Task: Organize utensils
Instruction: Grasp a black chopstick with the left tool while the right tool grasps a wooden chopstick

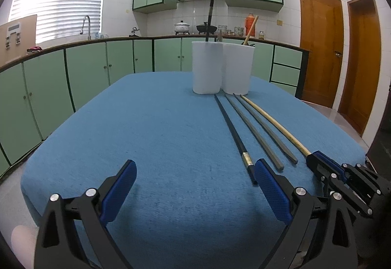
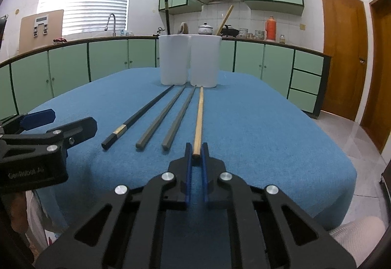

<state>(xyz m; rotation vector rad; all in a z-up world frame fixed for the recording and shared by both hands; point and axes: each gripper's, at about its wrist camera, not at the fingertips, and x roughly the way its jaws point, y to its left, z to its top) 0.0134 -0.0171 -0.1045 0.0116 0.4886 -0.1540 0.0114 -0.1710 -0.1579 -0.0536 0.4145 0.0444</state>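
The near end of the wooden chopstick is clamped by the right gripper, its long axis running toward the white holders. The left gripper is held wide open, empty.

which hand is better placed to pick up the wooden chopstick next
Right. The right tongs already straddle the near end of the wooden chopstick, while the left tongs gape wide over bare blue cloth.

Lower parts of the utensils standing in the two white cups hidden by cup walls, black chopstick's near end behind left gripper's finger, wooden chopstick's end hidden between right gripper's fingers, countertop jars too small to identify.
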